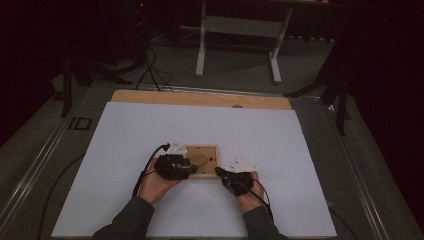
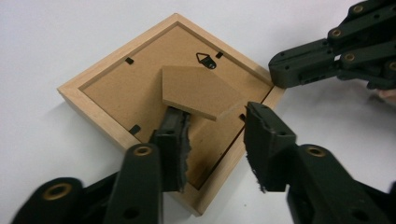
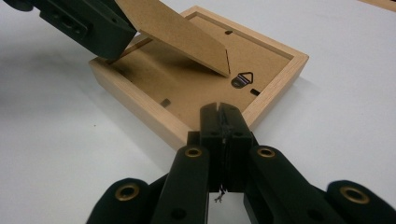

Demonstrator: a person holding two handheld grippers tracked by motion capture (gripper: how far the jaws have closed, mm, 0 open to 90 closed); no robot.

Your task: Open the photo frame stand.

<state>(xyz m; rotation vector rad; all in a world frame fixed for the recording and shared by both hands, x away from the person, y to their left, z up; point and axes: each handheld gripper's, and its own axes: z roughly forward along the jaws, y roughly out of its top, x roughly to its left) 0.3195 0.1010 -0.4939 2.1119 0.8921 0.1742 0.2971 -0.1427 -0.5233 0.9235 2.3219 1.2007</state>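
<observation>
A white tabletop carries a small wooden picture frame, lying face down near the middle of the tabletop's near edge. Its brown fibreboard backing faces up, held in by small black turn clips, with a metal hanger loop near one side.

A person's two hands reach in from the near edge, each holding a hand-held gripper. The left hand-held gripper is spread open over the frame: one jaw sits under the raised edge of the fold-out easel stand, the other hangs apart beside it, so nothing is clamped. The right hand-held gripper is clenched with nothing between its jaws, its tip pressed against the frame's corner nearest the tabletop's right edge, apparently bracing it.

The main risk, as I judge it, is the whole frame sliding or spinning on the smooth tabletop, since one closed tip at a corner is a weak brace. Next, the stand looks thin and hinged at one side; prying it too far could crease it or tear the hinge. If the open jaw slips off the stand's edge, the flap would drop flat. Smallest, a jaw could catch a turn clip and bend it or loosen the backing.
</observation>
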